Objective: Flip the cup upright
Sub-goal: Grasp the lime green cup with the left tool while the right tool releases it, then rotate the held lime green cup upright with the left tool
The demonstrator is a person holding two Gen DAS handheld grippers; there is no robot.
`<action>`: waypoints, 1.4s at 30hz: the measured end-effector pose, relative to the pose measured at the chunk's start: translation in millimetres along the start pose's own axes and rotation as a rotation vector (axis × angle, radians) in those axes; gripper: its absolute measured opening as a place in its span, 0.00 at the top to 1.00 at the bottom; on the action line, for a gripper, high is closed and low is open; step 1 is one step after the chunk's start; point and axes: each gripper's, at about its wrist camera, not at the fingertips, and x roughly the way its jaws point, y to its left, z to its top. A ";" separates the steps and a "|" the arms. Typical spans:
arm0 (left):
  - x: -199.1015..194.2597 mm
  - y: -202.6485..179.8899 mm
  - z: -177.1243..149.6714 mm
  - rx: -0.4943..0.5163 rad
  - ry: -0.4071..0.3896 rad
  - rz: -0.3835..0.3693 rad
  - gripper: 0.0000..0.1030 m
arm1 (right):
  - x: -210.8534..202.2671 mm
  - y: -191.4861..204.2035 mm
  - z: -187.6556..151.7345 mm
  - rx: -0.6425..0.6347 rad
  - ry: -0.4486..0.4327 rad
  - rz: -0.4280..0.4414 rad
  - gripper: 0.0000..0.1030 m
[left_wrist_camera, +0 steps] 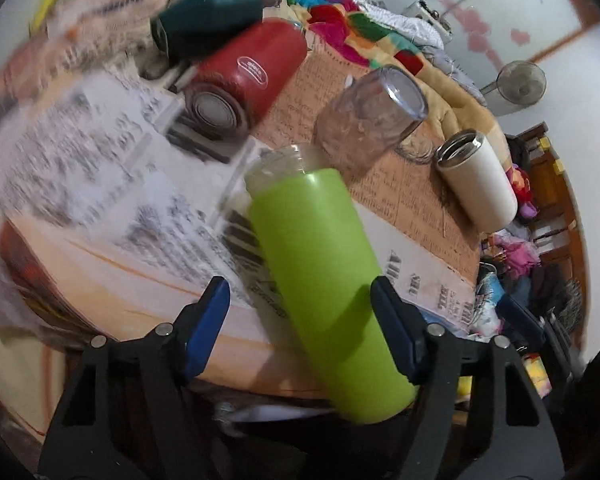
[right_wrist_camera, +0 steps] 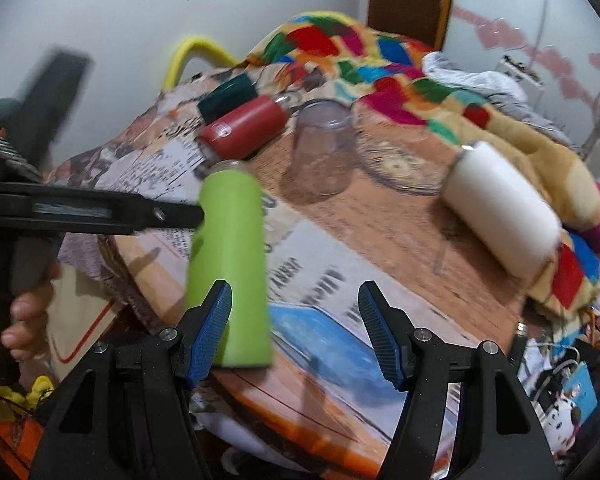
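A lime-green cup (left_wrist_camera: 320,272) with a clear threaded neck sits between the blue pads of my left gripper (left_wrist_camera: 300,332). The jaws stand wide; the right pad touches the cup and the left pad is apart from it. The cup is tilted, mouth pointing away over the newspaper-covered table (left_wrist_camera: 100,168). In the right wrist view the same green cup (right_wrist_camera: 230,264) is near upright, off the table's front edge, with the left gripper's black finger (right_wrist_camera: 100,212) reaching it from the left. My right gripper (right_wrist_camera: 296,332) is open and empty just right of the cup.
A red flask (left_wrist_camera: 248,80) and a dark green flask (left_wrist_camera: 208,20) lie on their sides at the back. A clear glass (right_wrist_camera: 322,148) stands mouth-down mid-table by a glass dish (right_wrist_camera: 396,160). A white tumbler (right_wrist_camera: 500,208) lies on its side, right. A colourful blanket (right_wrist_camera: 380,60) is behind.
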 end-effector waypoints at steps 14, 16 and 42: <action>40.8 -42.2 7.0 0.052 0.015 0.171 0.26 | -28.0 -19.4 -26.7 0.111 -0.086 -0.040 0.39; 52.3 -49.7 9.9 0.054 0.027 0.196 0.26 | -29.7 -20.5 -30.9 0.118 -0.090 -0.045 0.39; -27.0 -142.9 -21.6 0.535 -0.328 0.323 0.39 | -57.0 -37.9 -34.8 0.213 -0.175 -0.061 0.39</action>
